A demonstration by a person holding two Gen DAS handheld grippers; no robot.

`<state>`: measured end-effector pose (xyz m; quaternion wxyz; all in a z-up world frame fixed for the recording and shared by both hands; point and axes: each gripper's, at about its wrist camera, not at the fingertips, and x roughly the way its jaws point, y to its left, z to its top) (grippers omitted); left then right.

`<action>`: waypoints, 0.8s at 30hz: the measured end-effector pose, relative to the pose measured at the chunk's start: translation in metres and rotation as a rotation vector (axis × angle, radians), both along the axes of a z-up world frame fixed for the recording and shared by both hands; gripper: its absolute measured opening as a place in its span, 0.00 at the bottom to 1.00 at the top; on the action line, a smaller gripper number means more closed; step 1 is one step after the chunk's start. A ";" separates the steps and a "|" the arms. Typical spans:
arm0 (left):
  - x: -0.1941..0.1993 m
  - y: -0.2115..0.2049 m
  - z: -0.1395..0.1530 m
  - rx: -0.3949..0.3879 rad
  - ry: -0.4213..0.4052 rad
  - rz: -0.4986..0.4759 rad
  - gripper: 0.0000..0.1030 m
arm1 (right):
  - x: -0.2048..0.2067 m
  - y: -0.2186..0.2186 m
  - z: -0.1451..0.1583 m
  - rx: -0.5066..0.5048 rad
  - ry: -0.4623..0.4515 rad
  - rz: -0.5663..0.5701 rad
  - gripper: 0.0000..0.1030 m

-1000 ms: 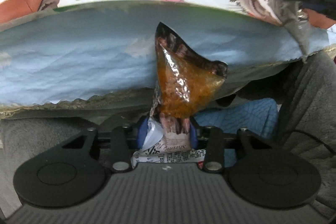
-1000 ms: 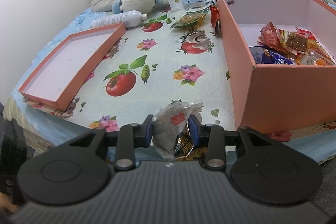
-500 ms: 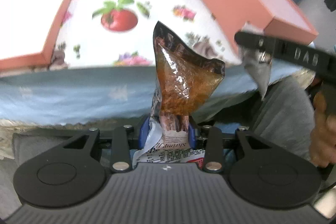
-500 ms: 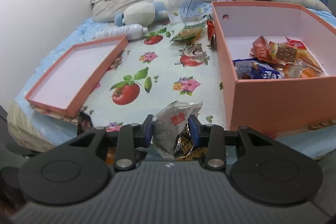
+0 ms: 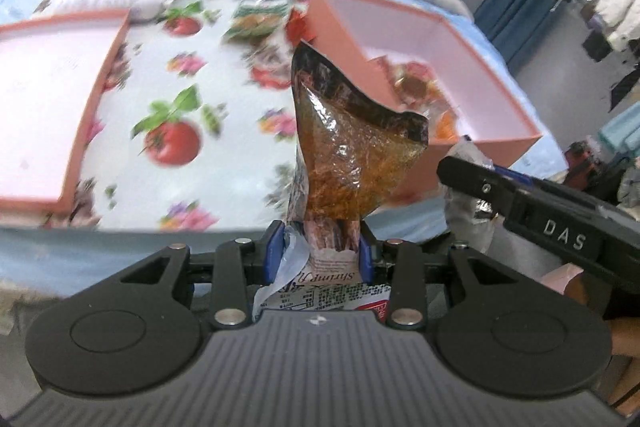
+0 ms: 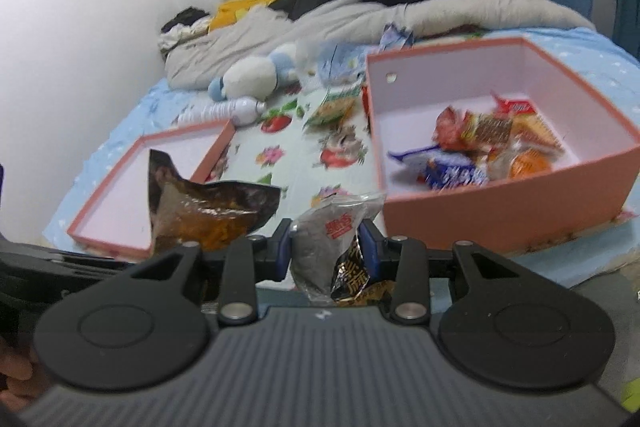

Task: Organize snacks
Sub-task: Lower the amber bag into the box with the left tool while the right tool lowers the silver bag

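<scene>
Bed (image 6: 132,115) under fruit-print cloth (image 6: 296,163) — pink box (image 6: 500,215), lid (image 6: 120,227), bottle (image 6: 224,111), plush (image 6: 252,75).

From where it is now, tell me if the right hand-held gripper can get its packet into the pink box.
Probably yes. The right hand-held gripper holds the grey snack packet just short of the pink box, whose top is open, with nothing between them.

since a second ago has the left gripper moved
Yes. The left gripper, shut on the shrimp packet, has risen: it looked at the bed edge from below, and now looks down over the cloth and pink box.
</scene>
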<state>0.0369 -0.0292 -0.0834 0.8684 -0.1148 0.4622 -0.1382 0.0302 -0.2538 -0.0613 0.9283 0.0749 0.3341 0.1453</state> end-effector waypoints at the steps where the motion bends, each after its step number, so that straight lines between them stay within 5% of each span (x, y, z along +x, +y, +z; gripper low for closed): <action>1: 0.004 -0.006 0.006 -0.005 -0.010 -0.009 0.41 | 0.001 -0.004 0.005 0.001 -0.006 -0.011 0.38; 13: 0.074 -0.066 0.052 -0.057 -0.049 -0.115 0.41 | 0.046 -0.056 0.031 -0.016 -0.004 -0.126 0.38; 24: 0.175 -0.134 0.041 -0.069 -0.003 -0.212 0.41 | 0.117 -0.105 0.020 -0.040 0.053 -0.207 0.38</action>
